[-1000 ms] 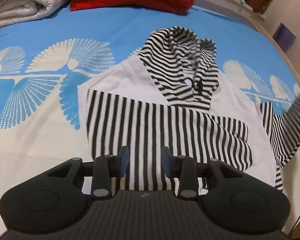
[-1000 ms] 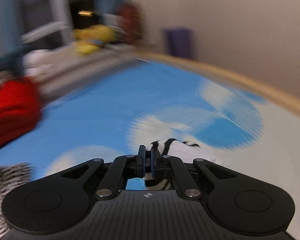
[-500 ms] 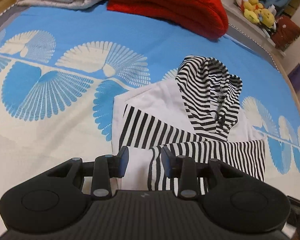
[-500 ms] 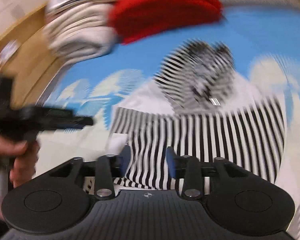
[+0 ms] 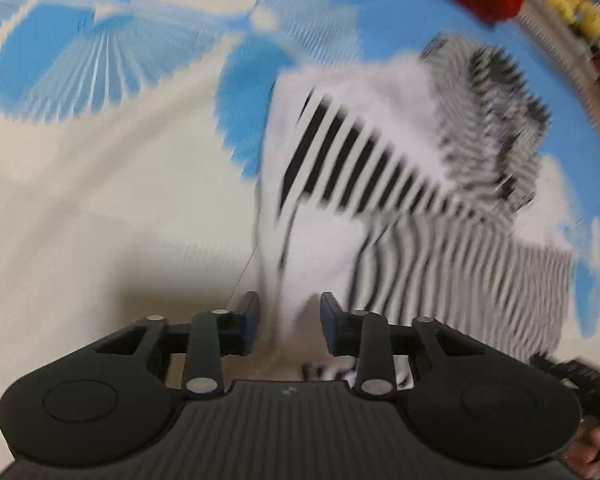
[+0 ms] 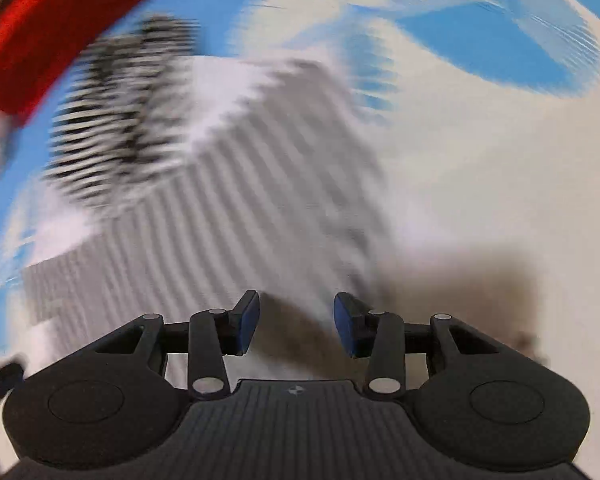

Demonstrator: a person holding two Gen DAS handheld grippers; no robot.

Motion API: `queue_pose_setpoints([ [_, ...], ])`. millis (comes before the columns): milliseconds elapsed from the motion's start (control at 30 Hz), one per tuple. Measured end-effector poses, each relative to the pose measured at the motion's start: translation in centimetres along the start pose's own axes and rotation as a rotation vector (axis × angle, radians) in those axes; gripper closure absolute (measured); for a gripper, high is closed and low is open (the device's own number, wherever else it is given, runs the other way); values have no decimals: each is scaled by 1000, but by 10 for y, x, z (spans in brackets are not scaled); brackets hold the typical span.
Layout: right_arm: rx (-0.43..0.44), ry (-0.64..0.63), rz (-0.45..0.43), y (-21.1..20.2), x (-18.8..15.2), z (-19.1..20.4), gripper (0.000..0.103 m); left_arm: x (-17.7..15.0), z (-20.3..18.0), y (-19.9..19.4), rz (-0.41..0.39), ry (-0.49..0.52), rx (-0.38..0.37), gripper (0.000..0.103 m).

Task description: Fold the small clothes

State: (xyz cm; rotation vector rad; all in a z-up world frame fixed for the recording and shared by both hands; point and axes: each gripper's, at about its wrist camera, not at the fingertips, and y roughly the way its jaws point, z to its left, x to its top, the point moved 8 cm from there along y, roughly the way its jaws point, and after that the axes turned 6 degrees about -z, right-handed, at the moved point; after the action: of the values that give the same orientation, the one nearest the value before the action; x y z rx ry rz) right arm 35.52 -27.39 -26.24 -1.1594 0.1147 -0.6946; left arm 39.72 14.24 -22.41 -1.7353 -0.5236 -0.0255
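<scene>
Hoodie lies flat on the bedspread, ahead of both tools; hood at the far end, striped sleeves folded across the white body, hem nearest the fingers.

Left gripper: jaws have just been closing, yet a gap shows; the hoodie's near-left corner sits between the pads, no pinch visible; I read it as parted, not gripping.

Right gripper: jaws have just been closing a little, gap plain; under it lies the near-right hem in the tool's own shadow; nothing held.

Risks, as judgements:
- both views are smeared by motion; if the pads shut now they may miss the hem edge and nip only the top layer, or the bedspread with it;
- catching a folded sleeve instead of the body would drag the sleeve out and undo that fold;
- uneven grips, one corner taken and the other missed, would skew the hoodie when lifted toward the hood;
- a steep downward approach may push the cloth into a wrinkle ahead of the fingers.

Views compared:
- left view shows the left edge of the hoodie, bold stripes of one sleeve fairly sharp, yellow toys far right, and part of the other tool with a hand at lower right;
- right view shows the right edge and bare bedspread beyond it, a red blanket far left, stripes washed to grey; corner detail there is too blurred to tell.
</scene>
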Motion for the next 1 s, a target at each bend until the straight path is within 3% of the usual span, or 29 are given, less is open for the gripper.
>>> queue_pose_setpoints([
  [67,29,17,10,-5,1,-6,66,-5,3,6,13,3,-8,92],
  [167,-8,-10,-31,-13,6,-13,68,1,-7,-10,-49,79,5,97],
  [233,-8,-2,-27,-12,7,-19,75,5,-18,-30,-99,98,-21,97],
  [333,-53,-5,-37,-12,9,-31,102,7,-29,-48,-145,120,-53,97],
  [433,-176,3,-93,-16,23,-51,102,1,-16,-35,-81,105,4,95],
  [533,-202,56,-154,-31,35,-62,96,8,-9,-36,-126,144,117,92],
  [633,-10,-11,-188,-45,36,-22,91,16,-20,-50,-173,125,22,91],
  [667,73,-42,-170,-47,32,-7,75,14,-27,-50,-169,130,-22,91],
  [733,182,-93,-115,-45,20,17,57,7,-35,-44,-139,151,-56,91],
  [800,188,-110,-22,-30,2,23,56,-3,-37,-29,-84,149,-57,89],
  [867,100,-101,61,-12,-10,8,57,-15,-30,-11,-14,139,-32,88],
  [900,43,-90,74,-5,-12,-5,61,-20,-25,-4,13,138,-7,88],
  [933,38,-68,66,-5,-9,-11,77,-20,-21,-1,23,139,9,88],
  [1000,29,-43,60,-10,-1,-17,83,-15,-19,-3,13,134,9,88],
])
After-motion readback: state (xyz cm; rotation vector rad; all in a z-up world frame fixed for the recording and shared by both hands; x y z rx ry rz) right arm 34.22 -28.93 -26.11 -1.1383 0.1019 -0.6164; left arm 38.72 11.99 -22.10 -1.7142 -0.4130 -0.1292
